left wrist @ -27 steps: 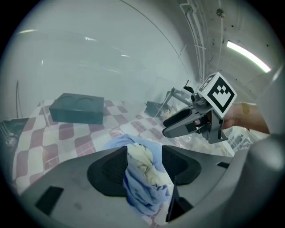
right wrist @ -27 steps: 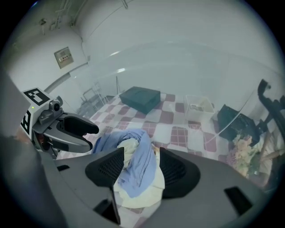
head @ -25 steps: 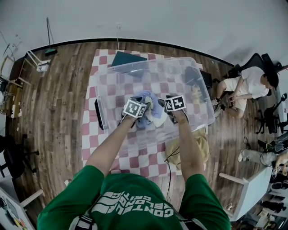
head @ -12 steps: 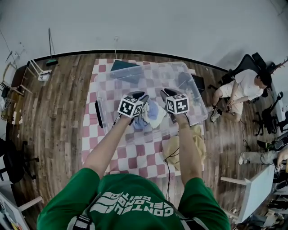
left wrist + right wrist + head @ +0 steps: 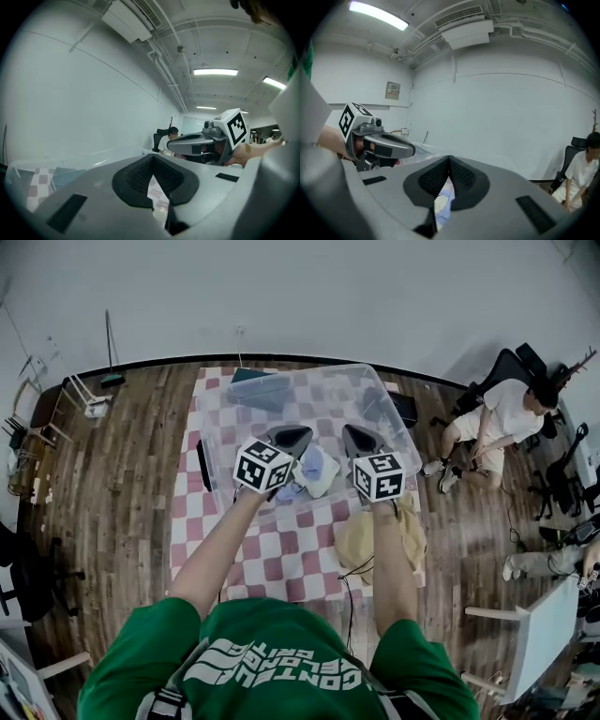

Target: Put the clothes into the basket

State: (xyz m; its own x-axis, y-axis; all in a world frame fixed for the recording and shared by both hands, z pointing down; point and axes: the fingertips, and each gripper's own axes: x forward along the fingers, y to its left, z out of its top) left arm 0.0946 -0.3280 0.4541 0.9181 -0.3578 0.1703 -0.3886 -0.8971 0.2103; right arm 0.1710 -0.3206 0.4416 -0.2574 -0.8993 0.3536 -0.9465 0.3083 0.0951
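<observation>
Clothes [image 5: 314, 470], light blue and cream, bunched in a small heap on the bottom of the clear basket [image 5: 398, 442], toward its near wall. Basket standing on the table [image 5: 281, 559], on a red-and-white check cover. Second piece, a tan cloth [image 5: 354, 542], lying outside on the table just beside the basket's near right corner, partly under the right forearm.

Left tool [image 5: 298, 435] held over the basket on the left of the heap, well clear of it, pointing away from the body. Jaws just closed, pads meeting at the tips, nothing pinched between them; only check cover showing through the slit lower down in the left gripper view.

Right tool [image 5: 354, 436] held level with it on the other side of the heap, the two near each other but apart. Jaws likewise just closed, tips together, empty; blue and white fabric seen far below through the slit in the right gripper view, not touched.

Both arms stretched forward from a green shirt [image 5: 272, 662].

Dark teal flat item [image 5: 258, 378] at the far edge of the table, behind the basket. Wooden floor [image 5: 122, 484] all round, white wall [image 5: 300, 296] beyond. Seated person [image 5: 502, 418] in a white top on a chair off to the right.
</observation>
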